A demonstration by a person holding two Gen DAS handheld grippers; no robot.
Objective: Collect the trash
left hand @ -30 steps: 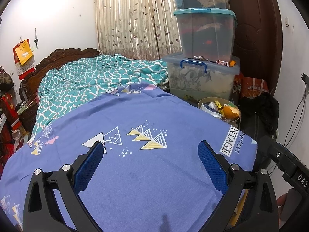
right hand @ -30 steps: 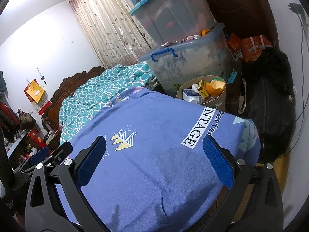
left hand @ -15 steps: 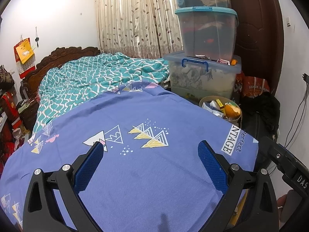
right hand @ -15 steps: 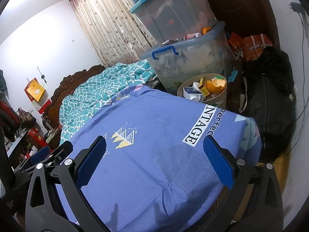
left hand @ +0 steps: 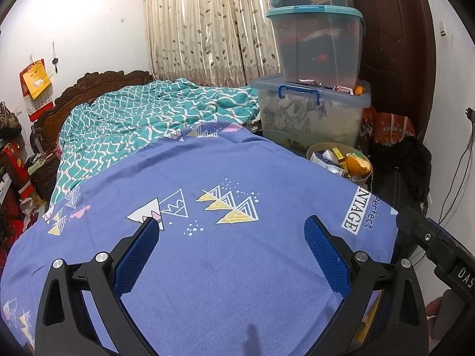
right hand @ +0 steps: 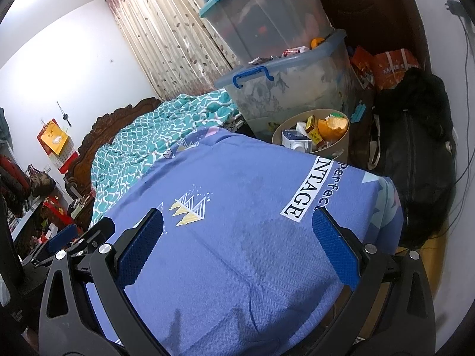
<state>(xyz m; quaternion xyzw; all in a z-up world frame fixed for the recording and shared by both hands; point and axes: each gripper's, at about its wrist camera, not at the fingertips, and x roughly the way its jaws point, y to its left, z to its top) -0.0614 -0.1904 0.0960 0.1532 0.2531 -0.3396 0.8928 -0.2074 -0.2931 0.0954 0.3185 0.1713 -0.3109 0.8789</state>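
L wrist view: left gripper [left hand: 231, 228] spread wide, nothing in it, over the blue bedsheet [left hand: 207, 267]. Trash bin [left hand: 341, 163] at 2 o'clock beyond the bed edge, w/ cartons & orange peel [left hand: 359, 163] inside. No loose trash visible on the sheet.

R wrist view: right gripper [right hand: 237, 222] also wide & empty. Bin [right hand: 314, 132] at 1 o'clock. Judgement: scan slowly for leftover litter, keep tongs wide, approach low so the sheet isn't snagged.
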